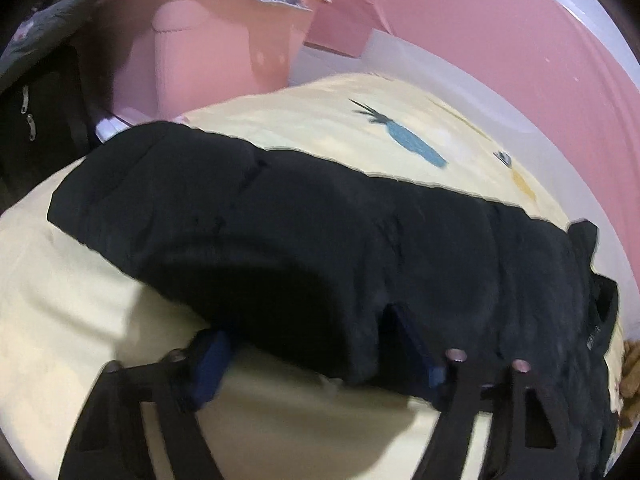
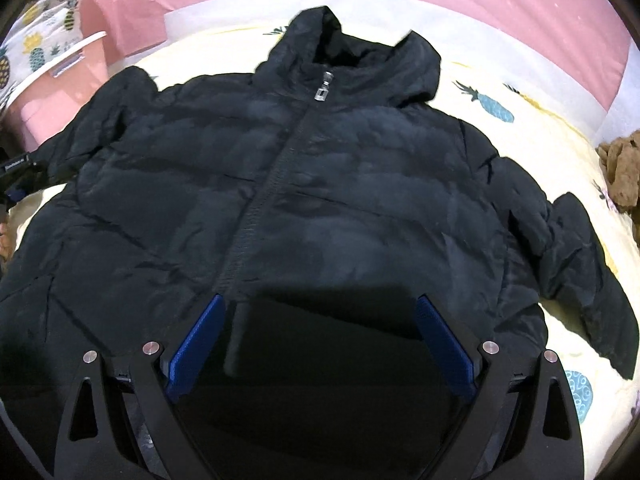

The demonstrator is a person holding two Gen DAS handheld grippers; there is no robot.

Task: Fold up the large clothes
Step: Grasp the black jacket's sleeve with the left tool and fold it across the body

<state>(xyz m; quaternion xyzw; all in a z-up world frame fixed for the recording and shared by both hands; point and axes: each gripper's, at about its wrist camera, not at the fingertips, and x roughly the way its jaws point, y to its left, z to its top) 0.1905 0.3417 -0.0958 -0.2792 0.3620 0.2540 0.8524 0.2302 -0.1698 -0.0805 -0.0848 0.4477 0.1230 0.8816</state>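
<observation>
Blue pads [image 2: 196,344] of the right gripper [image 2: 318,340] stand wide apart over the hem of the black jacket [image 2: 320,184], holding nothing; the hem lies between and just ahead of them. The jacket lies flat on the sheet [image 2: 568,96], front up, zipped to the collar, hood [image 2: 344,48] farthest from the fingers, both sleeves spread out to the sides.

The left gripper [image 1: 320,356] is also open, its fingers straddling a puffy edge of the jacket [image 1: 280,232], seemingly a sleeve; whether they pinch it I cannot tell.

Folding looks barely begun: the jacket is spread and smoothed, but no sleeve or side is turned in yet.

A small tag near the left gripper [image 2: 18,158] carries writing too blurred to read; the zip pull [image 2: 325,87] shows no legible mark.
</observation>
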